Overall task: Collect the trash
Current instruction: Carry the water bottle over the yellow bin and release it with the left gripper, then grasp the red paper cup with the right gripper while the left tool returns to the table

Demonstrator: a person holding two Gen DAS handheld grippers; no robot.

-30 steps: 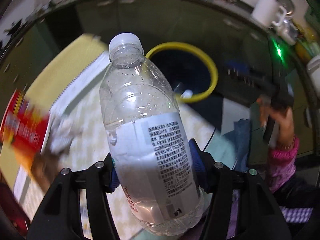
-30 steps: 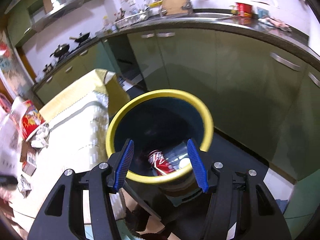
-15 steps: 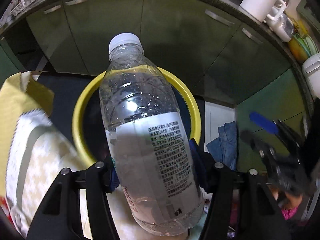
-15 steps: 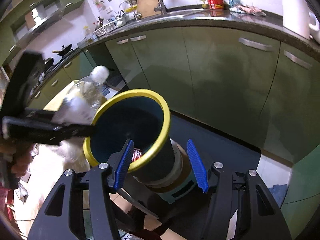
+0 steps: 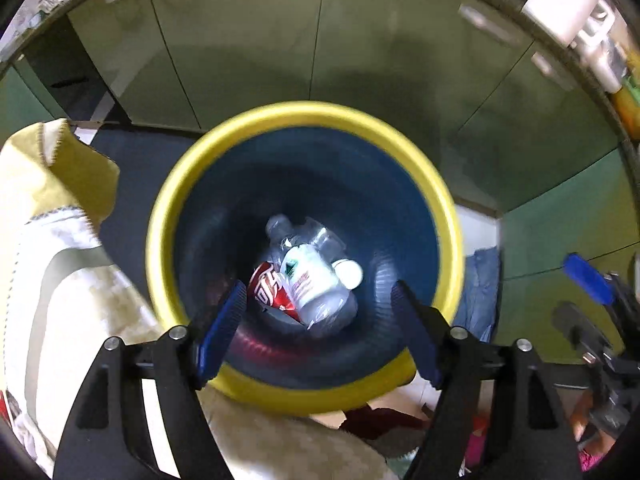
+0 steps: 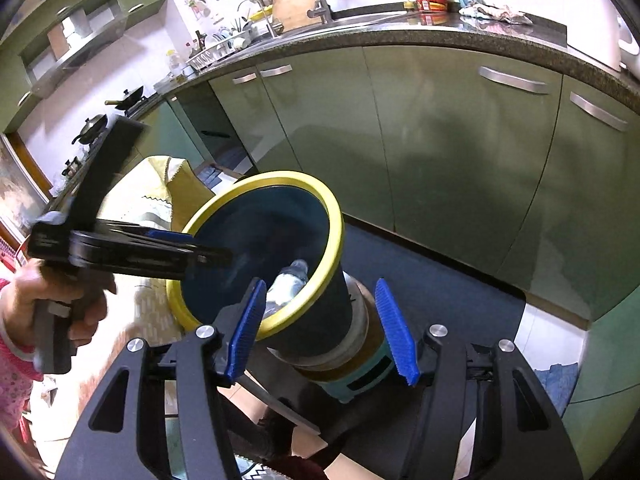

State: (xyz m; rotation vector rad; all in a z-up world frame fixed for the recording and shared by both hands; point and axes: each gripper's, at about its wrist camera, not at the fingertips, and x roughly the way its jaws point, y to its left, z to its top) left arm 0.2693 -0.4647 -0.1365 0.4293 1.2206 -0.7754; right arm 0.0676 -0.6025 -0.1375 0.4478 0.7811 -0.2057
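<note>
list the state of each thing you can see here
left gripper: open, empty, above the bin
right gripper: open, empty
bin: uncovered, trash inside
bottle: lying in the bin, capped
can: lying in the bin under the bottle
cabinet doors: shut

Green cabinets (image 6: 440, 152), dark countertop (image 6: 460, 38)

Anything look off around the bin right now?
Nothing stands out. The plastic bottle lies at the bottom of the yellow-rimmed trash bin, against a red can. Left gripper and right gripper are both open and empty. No spill visible.
</note>
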